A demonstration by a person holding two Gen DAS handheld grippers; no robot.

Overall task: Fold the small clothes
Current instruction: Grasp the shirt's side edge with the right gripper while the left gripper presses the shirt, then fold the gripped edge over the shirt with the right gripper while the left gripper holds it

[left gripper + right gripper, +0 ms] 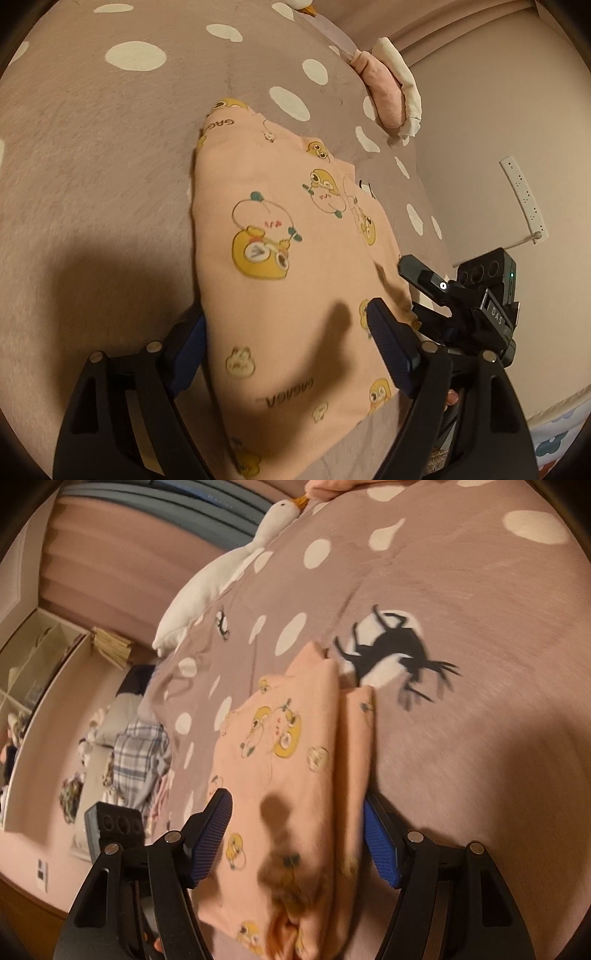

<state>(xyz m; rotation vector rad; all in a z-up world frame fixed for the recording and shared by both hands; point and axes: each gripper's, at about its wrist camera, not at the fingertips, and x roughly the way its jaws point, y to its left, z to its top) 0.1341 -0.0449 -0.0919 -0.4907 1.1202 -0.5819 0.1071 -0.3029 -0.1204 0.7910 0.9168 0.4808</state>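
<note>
We have the folded peach pajama garment lying between both wide-open grippers, left gripper and right gripper, on the dotted bedspread. Closing unevenly could drag layers apart and undo our fold.

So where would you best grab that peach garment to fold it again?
Probably at the near corners of the garment, each gripper coming in low from its own side. It lies flat on the bedspread, already folded, so only its stacked edges give the fingers something to pinch.
</note>
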